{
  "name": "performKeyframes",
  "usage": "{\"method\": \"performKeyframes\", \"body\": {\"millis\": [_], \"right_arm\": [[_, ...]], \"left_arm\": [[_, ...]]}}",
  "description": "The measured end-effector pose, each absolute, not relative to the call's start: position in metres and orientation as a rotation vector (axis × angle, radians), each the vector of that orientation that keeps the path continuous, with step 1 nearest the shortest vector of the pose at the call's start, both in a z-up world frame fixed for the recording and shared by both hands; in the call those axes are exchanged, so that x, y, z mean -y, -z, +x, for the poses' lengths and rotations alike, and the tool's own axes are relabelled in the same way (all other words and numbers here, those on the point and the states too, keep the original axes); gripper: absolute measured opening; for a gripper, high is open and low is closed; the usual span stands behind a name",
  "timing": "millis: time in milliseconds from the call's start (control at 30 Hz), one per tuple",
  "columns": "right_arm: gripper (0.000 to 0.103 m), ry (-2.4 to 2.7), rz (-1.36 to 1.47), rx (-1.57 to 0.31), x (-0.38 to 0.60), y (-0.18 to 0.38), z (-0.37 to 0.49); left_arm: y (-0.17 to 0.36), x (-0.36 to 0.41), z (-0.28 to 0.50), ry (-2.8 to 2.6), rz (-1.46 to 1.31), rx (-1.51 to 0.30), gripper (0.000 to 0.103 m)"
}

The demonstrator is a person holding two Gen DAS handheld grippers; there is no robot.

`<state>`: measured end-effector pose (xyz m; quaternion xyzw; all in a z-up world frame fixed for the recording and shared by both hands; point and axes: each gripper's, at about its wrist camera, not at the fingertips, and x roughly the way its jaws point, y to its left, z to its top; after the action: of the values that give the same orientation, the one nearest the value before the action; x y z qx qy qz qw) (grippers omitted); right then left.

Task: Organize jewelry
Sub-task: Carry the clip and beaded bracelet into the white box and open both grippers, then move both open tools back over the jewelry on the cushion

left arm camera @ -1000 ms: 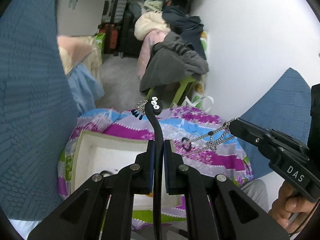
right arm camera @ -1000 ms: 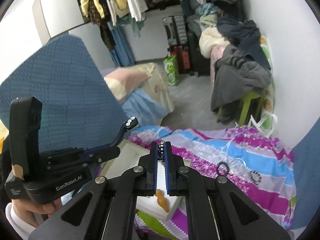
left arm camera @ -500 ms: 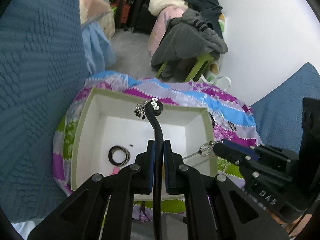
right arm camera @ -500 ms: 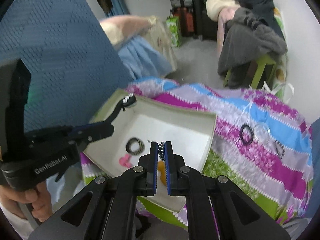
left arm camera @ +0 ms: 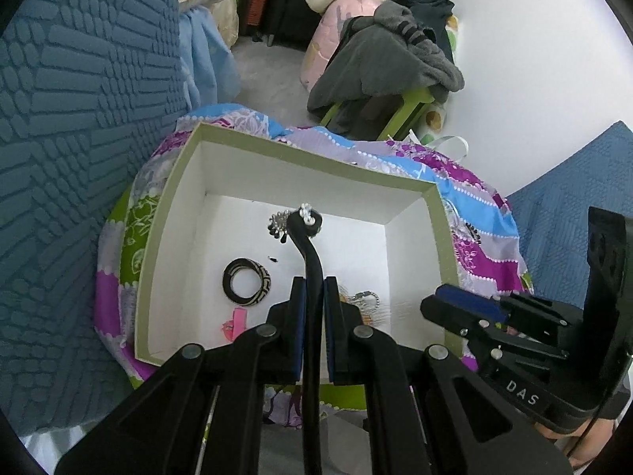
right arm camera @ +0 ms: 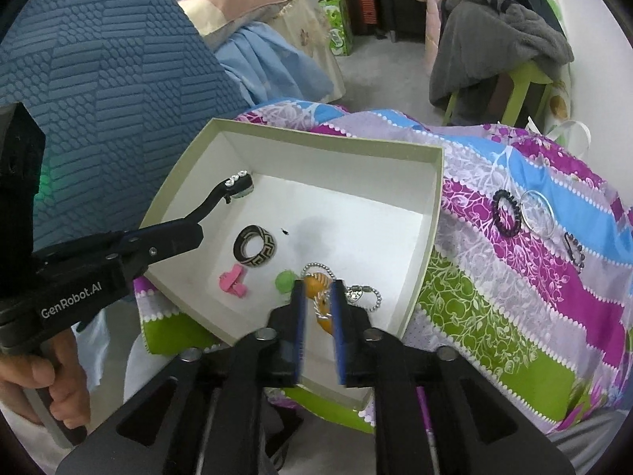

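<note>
Bedroom clutter behind; we work over a box on a patterned cloth. Left gripper clamps a black hair clip above the box floor. Right gripper has its pads a little apart, nothing between them, with a chain lying in the box just ahead. We judge: mid drop-off; next, release the clip into the box. In the box: one bangle, one pink piece, one green disc. Right of the box, on the cloth: three bracelets.
</note>
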<state>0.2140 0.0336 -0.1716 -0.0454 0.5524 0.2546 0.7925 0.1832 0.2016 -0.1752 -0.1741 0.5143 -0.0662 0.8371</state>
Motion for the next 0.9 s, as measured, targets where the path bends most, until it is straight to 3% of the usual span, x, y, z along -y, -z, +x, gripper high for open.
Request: {"method": "performKeyframes", "body": {"millis": [67, 200, 633, 900], "right_arm": [[0.027, -0.559, -0.085, -1.173, -0.031, 0.163, 0.214], [0.028, -0.574, -0.086, -1.11, -0.026, 0.134, 0.211], [0.03, -0.555, -0.127, -0.804, 0.026, 0.02, 0.181], [0.031, -0.522, -0.097, -0.731, 0.063, -0.01, 0.163]], "left_arm": [[0.17, -0.201, 0.183, 0.143, -0.366, -1.083, 0.013], [0.149, -0.199, 0.176, 0.129, -0.354, -1.034, 0.042], [0.043, -0.176, 0.145, 0.13, -0.299, -0.827, 0.043], [0.0, -0.146, 0.128, 0.164, -0.258, -0.724, 0.043]]}}
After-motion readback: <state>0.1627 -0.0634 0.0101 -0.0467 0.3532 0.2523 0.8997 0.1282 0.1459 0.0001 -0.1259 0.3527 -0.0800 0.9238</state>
